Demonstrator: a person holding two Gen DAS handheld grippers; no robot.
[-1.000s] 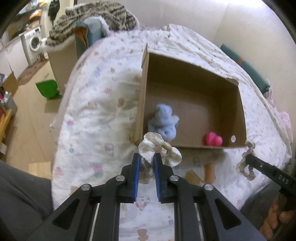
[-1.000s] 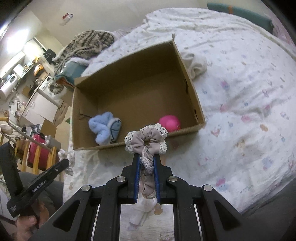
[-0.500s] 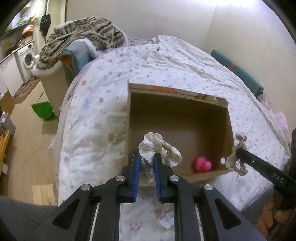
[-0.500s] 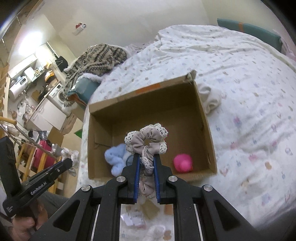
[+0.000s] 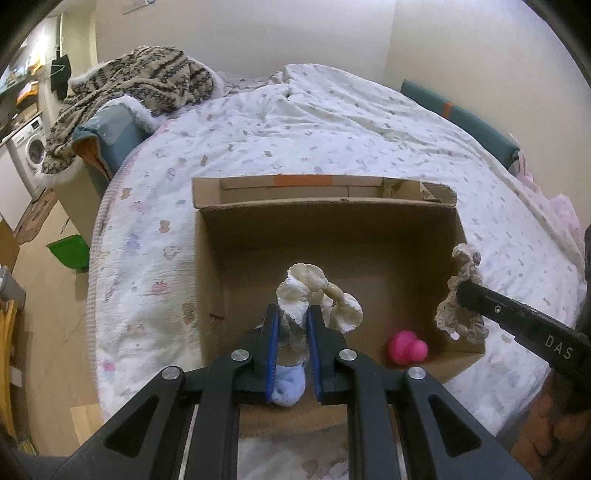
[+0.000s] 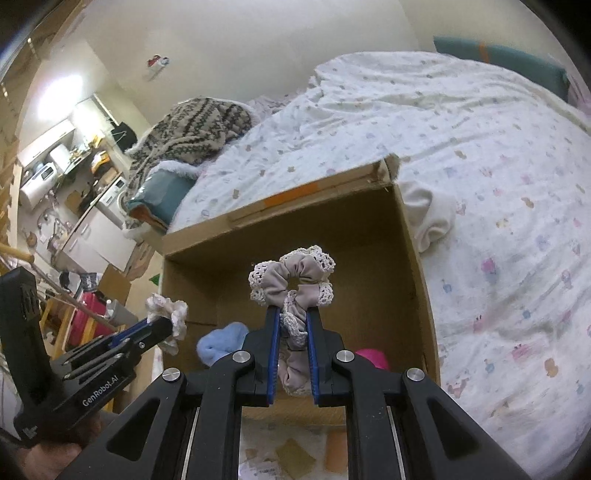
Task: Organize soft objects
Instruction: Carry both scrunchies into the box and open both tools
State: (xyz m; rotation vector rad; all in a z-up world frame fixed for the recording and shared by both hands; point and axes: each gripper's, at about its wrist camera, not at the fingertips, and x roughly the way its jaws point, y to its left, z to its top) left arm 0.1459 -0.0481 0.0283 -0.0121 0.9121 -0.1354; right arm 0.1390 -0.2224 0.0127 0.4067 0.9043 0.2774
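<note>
I see: bed [image 5: 332, 122] with white printed quilt; plain cream walls [image 5: 240, 33]; wood-tone floor [image 5: 48, 291]; patterned knit blanket [image 5: 147, 77] heaped at bedside; washing machine [image 5: 31, 155] far left; green bin [image 5: 70, 253] on floor.

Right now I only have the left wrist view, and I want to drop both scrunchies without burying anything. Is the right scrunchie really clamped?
Observer: Yes. The right tongs are shut on the taupe lace-edged scrunchie, and its ring sticks out past the tips.
Operator: My own tongs hide most of the blue toy. Where does it lie?
Observer: The blue plush lies by the near wall of the cardboard box, left of the pink toy.
Operator: Is there anything outside the box on the right?
Observer: A bunched white cloth rests against the box's far right outer corner.
</note>
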